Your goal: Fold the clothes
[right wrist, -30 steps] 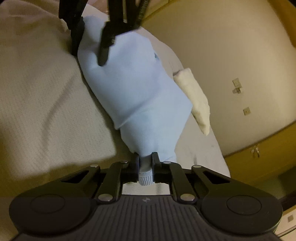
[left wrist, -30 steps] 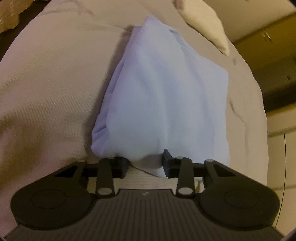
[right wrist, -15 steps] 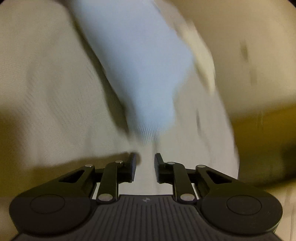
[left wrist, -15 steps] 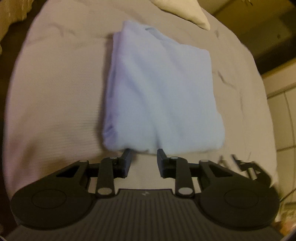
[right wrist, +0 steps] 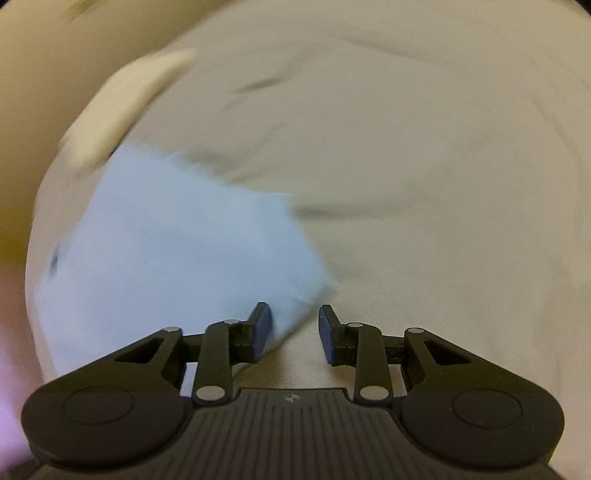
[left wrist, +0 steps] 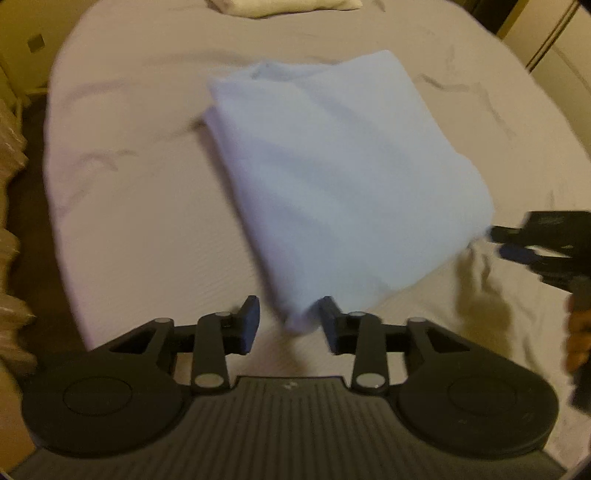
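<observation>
Folded light-blue garment (left wrist: 332, 177) lies flat on the beige bedspread (left wrist: 140, 206), a thick, soft rectangle with rounded edges and faint creases across its top. Its near corner droops toward your left gripper (left wrist: 290, 325), whose jaws stand apart with that corner showing between them; no pad presses on it. Your right gripper (right wrist: 294, 332) is opening, its jaws apart over bare bedspread, with the garment's corner just beside the left finger; that view is blurred. In the left wrist view the right gripper sits at the garment's right corner. Bare bedspread surrounds the garment on every side, widest to its left. A cream cloth (left wrist: 284, 5) lies at the bed's far edge.
</observation>
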`<state>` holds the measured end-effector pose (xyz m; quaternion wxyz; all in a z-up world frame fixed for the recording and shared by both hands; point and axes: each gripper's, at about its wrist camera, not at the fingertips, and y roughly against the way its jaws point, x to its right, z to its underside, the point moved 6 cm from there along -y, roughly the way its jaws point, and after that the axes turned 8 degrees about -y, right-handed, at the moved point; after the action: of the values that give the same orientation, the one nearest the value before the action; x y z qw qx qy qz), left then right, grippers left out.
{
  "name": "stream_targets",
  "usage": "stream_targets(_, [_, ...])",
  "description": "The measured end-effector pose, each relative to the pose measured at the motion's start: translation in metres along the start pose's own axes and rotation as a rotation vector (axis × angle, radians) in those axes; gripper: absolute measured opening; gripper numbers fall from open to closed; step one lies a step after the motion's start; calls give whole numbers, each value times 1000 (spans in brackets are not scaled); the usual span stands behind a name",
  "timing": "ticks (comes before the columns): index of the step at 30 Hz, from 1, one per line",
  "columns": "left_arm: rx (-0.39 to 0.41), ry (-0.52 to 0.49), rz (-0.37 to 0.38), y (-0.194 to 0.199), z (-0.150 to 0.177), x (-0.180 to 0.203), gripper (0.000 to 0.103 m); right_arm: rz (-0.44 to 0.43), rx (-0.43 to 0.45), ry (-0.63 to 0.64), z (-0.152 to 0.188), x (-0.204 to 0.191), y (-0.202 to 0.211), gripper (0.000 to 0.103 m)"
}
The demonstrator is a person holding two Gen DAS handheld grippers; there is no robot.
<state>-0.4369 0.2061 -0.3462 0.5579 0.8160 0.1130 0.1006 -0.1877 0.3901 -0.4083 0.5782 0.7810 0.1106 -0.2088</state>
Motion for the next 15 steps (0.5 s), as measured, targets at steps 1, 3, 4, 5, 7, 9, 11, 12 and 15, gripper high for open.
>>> stream_targets(1, [-2,-36,-3,12,-4,1,25,-17,-5,-66,2,6,13,33])
stream_targets(3, [-9,-92,13,38,-9,4,25,-56,-13,-119,10,5,38,36])
stream_targets(4, [-10,-133,10,52,-12,7,26,-66,-14,-124,18,4,55,42])
stream_targets(5, [-10,-176,5,68,-14,9,27,-63,-11,-119,24,-5,67,44])
stream_targets(7, [1,-259,-10,93,-22,16,30,-55,-11,-116,42,-14,94,46])
stream_targets(9, [19,-323,-17,111,-35,27,40,-61,-17,-136,61,-18,120,50])
stream_targets(11, [37,-376,0,129,-46,35,42,-71,-26,-166,80,-25,141,54])
stream_targets(12, [43,-403,8,135,-51,37,42,-76,-31,-180,89,-29,151,55])
stream_targets(15, [60,-481,31,148,-64,43,45,-78,-21,-198,107,-42,172,66])
